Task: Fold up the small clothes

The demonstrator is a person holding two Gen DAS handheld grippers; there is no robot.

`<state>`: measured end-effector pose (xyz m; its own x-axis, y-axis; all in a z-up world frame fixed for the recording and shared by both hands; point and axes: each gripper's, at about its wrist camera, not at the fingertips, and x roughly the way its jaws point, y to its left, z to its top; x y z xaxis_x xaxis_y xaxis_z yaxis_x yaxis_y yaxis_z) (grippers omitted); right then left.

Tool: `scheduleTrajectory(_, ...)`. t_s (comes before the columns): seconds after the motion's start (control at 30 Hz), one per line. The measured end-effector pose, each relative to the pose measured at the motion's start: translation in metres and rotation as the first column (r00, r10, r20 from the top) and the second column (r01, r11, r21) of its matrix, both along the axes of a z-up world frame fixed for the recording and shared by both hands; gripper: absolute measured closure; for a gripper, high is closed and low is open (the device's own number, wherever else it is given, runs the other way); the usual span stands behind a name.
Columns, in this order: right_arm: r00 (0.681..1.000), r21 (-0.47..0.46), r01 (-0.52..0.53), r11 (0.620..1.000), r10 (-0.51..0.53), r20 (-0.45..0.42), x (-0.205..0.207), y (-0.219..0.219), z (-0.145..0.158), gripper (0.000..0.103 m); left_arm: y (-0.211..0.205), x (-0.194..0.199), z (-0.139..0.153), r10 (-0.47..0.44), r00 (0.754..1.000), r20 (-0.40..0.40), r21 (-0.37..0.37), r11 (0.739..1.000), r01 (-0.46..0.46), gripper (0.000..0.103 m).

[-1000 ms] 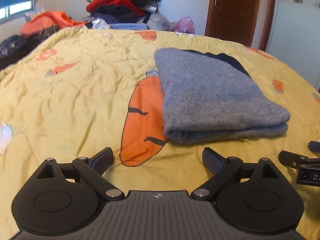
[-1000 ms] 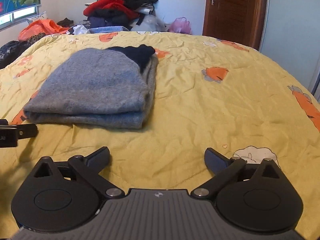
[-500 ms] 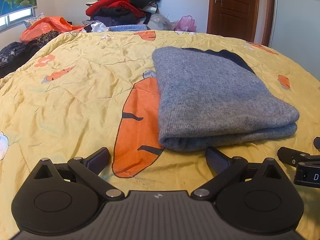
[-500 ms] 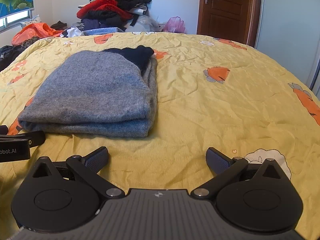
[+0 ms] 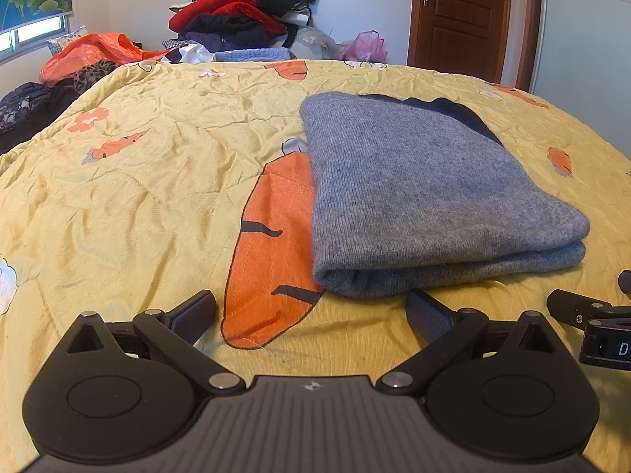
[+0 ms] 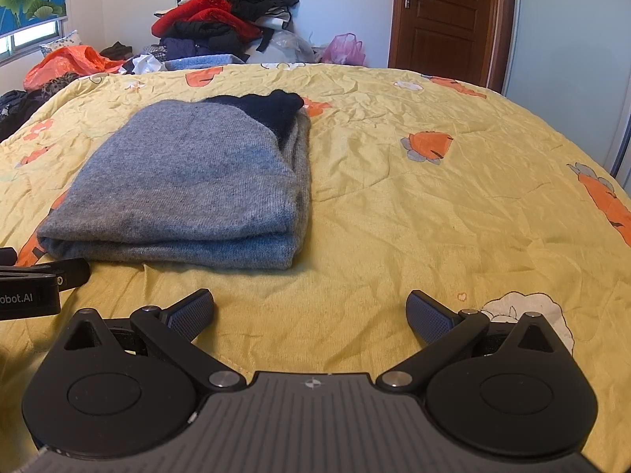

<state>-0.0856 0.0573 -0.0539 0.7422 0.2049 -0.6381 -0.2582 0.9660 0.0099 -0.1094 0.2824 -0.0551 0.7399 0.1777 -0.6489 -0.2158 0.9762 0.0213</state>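
A grey knitted garment with a dark navy edge, folded into a thick rectangle (image 5: pixel 426 193), lies flat on the wrinkled yellow bedspread printed with orange carrots (image 5: pixel 138 197). In the left wrist view it fills the centre right of the frame, its rounded folded edge facing the camera and partly covering 1 large orange carrot print (image 5: pixel 272 252); in the right wrist view it sits in the centre left, with the navy part at its far end. The black left gripper (image 5: pixel 311 313) occupies the bottom of its own frame with its 2 fingers spread wide and nothing between them; its right fingertip lies just beside the garment's near folded edge, though contact cannot be told. The black right gripper (image 6: pixel 309 313) sits at the bottom of its frame, its 2 fingers likewise spread wide over bare bedspread, to the right of the garment and apart from it. Each gripper shows at the edge of the other's view: the right one at the lower right of the left view, the left one at the lower left of the right view. At the upper centre of both frames a heap of red, black and blue clothes (image 5: pixel 240 15) is piled against the white wall, with a brown wooden door (image 5: pixel 457 15) at the upper right and an orange plastic bag (image 5: pixel 94 51) at the upper left.
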Motion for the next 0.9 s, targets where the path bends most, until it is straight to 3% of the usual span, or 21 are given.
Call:
scheduleTrajectory(0.3, 0.999, -0.012, 0.034, 0.999, -0.035, -0.040, 0.0028, 0.0048, 0.0047, 0.000, 0.0000, -0.0001, 0.0000, 0.000, 1.000, 0.000, 0.000, 1.000, 0.000, 0.000)
scheduleTrajectory(0.9, 0.999, -0.011, 0.038, 0.999, -0.038, -0.032, 0.0032, 0.0055, 0.0031, 0.000, -0.0001, -0.0003, -0.0001, 0.000, 1.000, 0.000, 0.000, 1.000, 0.000, 0.000)
